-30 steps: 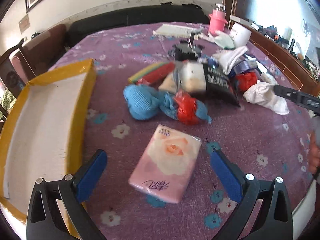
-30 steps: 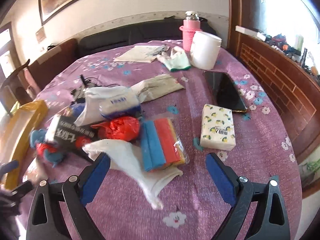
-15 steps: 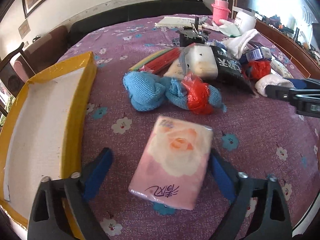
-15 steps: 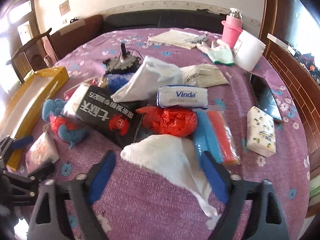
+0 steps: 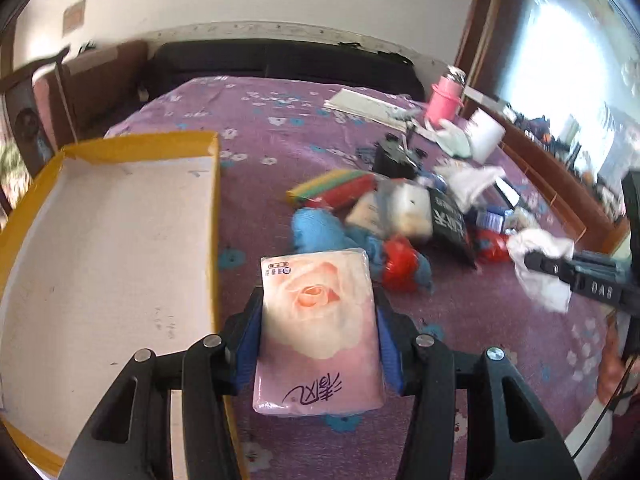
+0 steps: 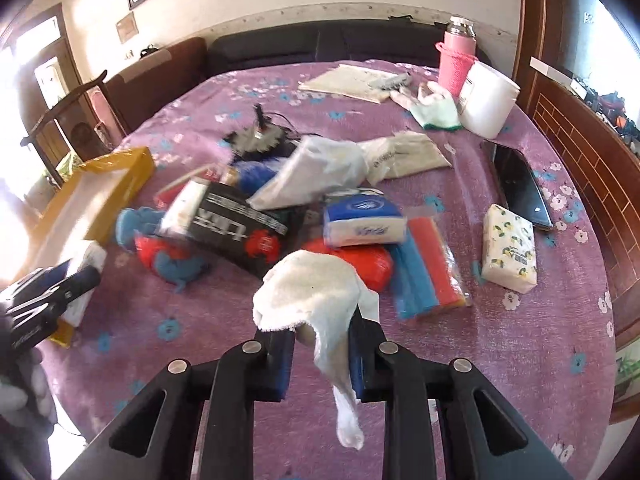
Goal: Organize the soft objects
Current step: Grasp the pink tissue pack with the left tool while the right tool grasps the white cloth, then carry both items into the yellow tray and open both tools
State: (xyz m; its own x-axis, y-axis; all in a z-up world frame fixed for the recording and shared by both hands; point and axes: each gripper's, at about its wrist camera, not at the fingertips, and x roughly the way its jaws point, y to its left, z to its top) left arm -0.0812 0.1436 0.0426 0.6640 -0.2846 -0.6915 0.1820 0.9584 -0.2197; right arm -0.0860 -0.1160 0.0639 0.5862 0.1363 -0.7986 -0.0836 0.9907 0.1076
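Left wrist view, left hand-held gripper clamping tissue pack lengthwise forward, right hand-held gripper seemingly pinching white cloth.

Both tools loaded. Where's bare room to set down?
Free: inside the yellow tray, and cloth on the purple table beyond it. Also the near strip before the pile. Crowded: the middle around the black packet, blue sock, Vinda pack.
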